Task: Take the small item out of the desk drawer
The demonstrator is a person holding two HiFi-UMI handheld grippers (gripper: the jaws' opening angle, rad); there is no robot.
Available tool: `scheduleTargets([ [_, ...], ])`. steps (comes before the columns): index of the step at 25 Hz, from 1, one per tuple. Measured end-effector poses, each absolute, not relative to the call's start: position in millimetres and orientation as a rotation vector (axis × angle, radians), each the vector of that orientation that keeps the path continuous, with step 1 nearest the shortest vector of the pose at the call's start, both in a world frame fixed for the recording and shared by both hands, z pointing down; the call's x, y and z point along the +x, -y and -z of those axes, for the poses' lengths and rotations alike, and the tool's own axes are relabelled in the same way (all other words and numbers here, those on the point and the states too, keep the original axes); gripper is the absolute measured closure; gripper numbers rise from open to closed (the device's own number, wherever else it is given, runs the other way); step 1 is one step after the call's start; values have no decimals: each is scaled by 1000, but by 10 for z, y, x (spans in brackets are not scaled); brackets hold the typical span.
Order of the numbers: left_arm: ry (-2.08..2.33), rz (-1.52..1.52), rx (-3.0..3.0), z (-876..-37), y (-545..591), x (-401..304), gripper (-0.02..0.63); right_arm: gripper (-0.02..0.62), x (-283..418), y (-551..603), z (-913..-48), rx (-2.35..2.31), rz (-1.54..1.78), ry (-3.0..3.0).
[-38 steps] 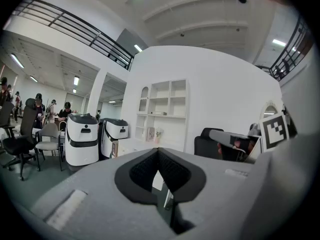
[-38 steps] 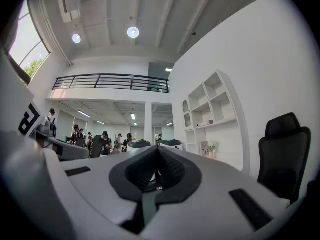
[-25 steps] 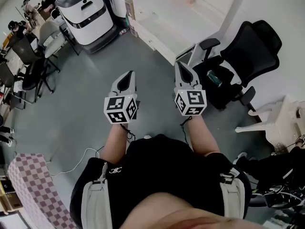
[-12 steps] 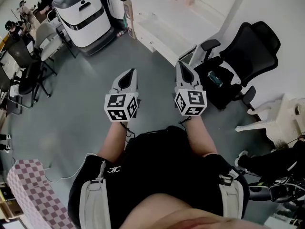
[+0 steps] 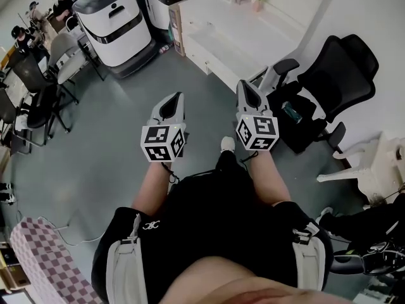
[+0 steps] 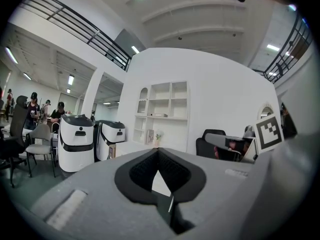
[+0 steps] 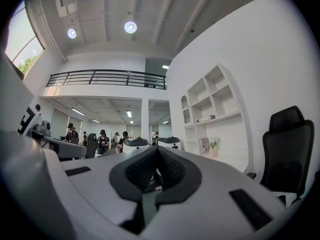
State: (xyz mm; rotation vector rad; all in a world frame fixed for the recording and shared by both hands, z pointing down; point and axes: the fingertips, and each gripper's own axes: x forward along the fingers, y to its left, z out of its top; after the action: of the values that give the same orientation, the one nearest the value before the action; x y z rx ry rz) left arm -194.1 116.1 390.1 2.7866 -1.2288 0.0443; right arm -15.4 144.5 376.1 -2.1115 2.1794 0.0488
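From the head view we looked steeply down at a person in a black top (image 5: 215,227) standing on a grey floor (image 5: 107,132). One claw was held out in each hand at the middle of the frame.

The left claw (image 5: 176,97) sat just left of centre and the right claw (image 5: 244,85) just right of centre. They were level with each other and apart, with a white shoe (image 5: 226,144) showing below and between them. Both pointed towards the top of the frame.

In the left gripper view, the left claw's tips met at a point with only a small diamond of daylight behind them and nothing between the pads. The right gripper view showed the right claw drawn fully together too, and empty.

The white surface (image 5: 231,38) that carries the drawer lay in the upper middle of the head view. It was above the right claw's tip, with open floor between them, and neither claw touched it. We could not make out its drawer clearly from there, and the small item showed in no view.

A black office chair (image 5: 335,75) stood at the right of the frame, just beside the white surface's near end. Two tall white machines (image 5: 117,21) stood at the upper left. Beyond them, seated people (image 5: 22,37) filled the top left corner.
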Motion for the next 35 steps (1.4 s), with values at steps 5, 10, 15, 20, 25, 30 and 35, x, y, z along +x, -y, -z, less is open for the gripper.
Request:
scheduleTargets([
  [5,1282,-37,2764,-3923,-601,-1900,592,598,-12,-814,-3825,-2097,-42,-2201],
  [10,1315,-44,2743,-3875,-79,-1731,592,599,237,-240,-3854,-2100,-20,-2216],
  [15,1323,-82,2724,-3894,361,-1481,592,598,485,237,-3832,-2090,9,-2218],
  [20,1347,-113,2707,-3916,881,-1150,592,600,797,773,-3850,-2055,36,-2266],
  [25,1363,-105,2695,-3815,1379,-721,592,600,1121,1322,-3892,-2010,81,-2340],
  [30,1356,-130,2678,-3852,1849,-238,592,600,1462,1819,-3900,-1968,114,-2386],
  [35,1372,-156,2642,-3912,2253,166,592,598,1773,2287,-3969,-1929,156,-2436],
])
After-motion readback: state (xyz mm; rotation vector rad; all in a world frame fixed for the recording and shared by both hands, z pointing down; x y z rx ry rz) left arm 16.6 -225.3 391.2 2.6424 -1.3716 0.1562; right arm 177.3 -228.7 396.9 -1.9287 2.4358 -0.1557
